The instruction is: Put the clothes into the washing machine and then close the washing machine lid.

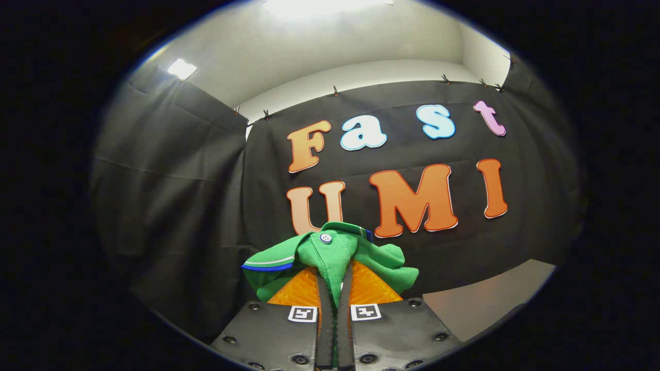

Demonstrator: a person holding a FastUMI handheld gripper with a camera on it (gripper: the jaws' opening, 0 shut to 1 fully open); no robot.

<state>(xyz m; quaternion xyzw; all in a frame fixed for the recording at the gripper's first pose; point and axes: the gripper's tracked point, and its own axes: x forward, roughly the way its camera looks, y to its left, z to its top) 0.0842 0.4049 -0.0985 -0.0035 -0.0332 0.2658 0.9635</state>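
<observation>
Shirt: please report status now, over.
Gripper shut on shirt, jaws nearly closed. Shirt held up before the booth wall. Nothing in the way.

The gripper [335,288] has its fingers pressed together on a green shirt [330,252], so no gap is left between them; the cloth bunches over both fingertips and spills to either side, its collar [268,265] hanging out past the left finger. That bundle blocks the way straight ahead of the fingers. Beyond it hangs the booth's black cloth wall [515,242], running across the whole front and folding round on the left [165,206], closing off both those sides. Between shirt and wall there is open air. To the right, below the wall, a pale flat surface [479,304] lies bare. Overhead, the space up to the ceiling [330,46] is open.
</observation>
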